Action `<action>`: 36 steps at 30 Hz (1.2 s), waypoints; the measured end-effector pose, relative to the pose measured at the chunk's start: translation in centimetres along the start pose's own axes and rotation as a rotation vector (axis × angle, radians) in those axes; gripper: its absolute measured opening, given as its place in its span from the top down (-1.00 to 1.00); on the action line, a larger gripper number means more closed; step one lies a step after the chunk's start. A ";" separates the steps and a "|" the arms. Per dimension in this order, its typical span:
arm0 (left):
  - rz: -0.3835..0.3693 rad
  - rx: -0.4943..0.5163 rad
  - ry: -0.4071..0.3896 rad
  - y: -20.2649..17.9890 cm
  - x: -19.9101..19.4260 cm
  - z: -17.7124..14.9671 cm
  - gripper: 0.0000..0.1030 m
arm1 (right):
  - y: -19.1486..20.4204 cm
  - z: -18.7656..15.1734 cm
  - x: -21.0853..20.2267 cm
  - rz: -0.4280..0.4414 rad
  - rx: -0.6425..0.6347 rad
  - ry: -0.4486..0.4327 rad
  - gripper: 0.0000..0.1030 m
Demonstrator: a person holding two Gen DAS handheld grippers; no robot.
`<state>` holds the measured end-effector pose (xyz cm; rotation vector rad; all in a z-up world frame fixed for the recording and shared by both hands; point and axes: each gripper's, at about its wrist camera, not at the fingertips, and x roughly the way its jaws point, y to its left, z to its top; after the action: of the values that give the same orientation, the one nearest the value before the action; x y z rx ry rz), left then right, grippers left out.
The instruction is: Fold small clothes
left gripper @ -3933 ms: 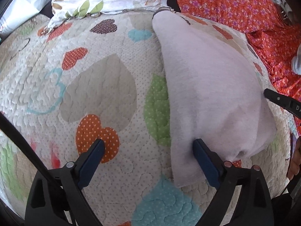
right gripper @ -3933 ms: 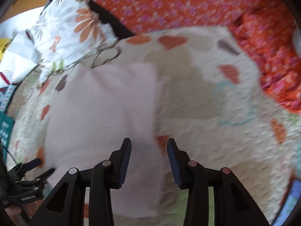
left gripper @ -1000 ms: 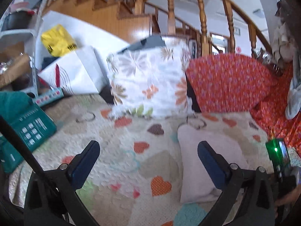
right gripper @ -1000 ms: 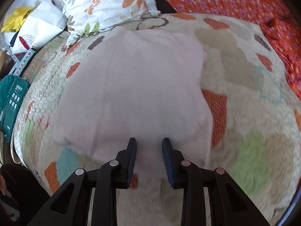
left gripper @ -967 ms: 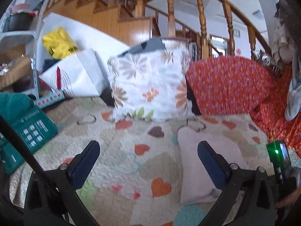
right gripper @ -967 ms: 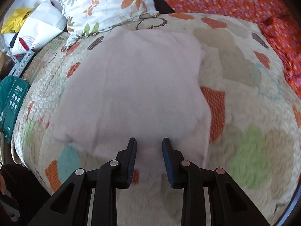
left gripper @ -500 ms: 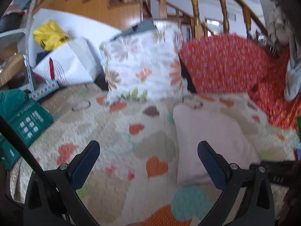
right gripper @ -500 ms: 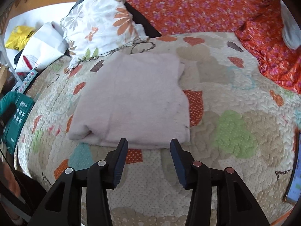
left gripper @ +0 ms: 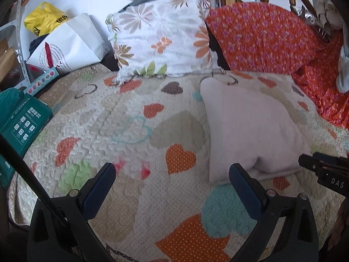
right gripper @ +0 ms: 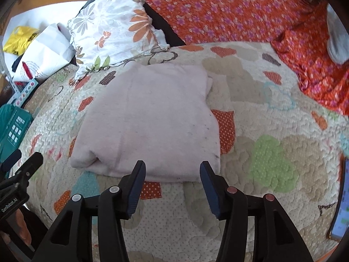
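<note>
A pale pink garment (right gripper: 150, 122) lies folded into a flat rectangle on the heart-patterned quilt (right gripper: 272, 152). It also shows in the left wrist view (left gripper: 250, 131), right of centre. My right gripper (right gripper: 172, 170) is open and empty, just short of the garment's near edge. My left gripper (left gripper: 172, 176) is wide open and empty above the quilt (left gripper: 130, 131), its right finger close to the garment's near left corner. Neither gripper touches the cloth.
A floral pillow (left gripper: 161, 35) and an orange flowered cushion (left gripper: 261, 37) stand behind the garment. A teal box (left gripper: 19, 122), a white paper bag (left gripper: 65, 48) and a yellow bag (left gripper: 43, 17) sit at the left. A phone (right gripper: 340, 198) lies at the quilt's right edge.
My right gripper has opened, let go of the garment and drawn back from it. My left gripper, open throughout, has tipped down from the staircase view toward the quilt.
</note>
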<state>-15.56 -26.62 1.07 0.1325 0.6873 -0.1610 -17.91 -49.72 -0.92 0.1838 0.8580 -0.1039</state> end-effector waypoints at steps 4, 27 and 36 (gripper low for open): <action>-0.010 0.013 0.036 -0.2 0.6 -0.3 -1.00 | 0.6 0.0 0.3 -0.009 -0.035 -0.002 -0.13; -0.018 -0.024 0.141 0.3 2.9 -0.9 -1.00 | 2.1 -0.1 0.9 -0.060 -0.133 -0.018 -0.24; -0.010 -0.031 0.163 0.8 3.4 -1.1 -1.00 | 2.7 -0.3 1.1 -0.068 -0.170 -0.017 -0.25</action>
<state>-13.50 -26.02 -1.95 0.1131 0.8527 -0.1504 -16.94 -47.06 -1.60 -0.0053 0.8515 -0.0956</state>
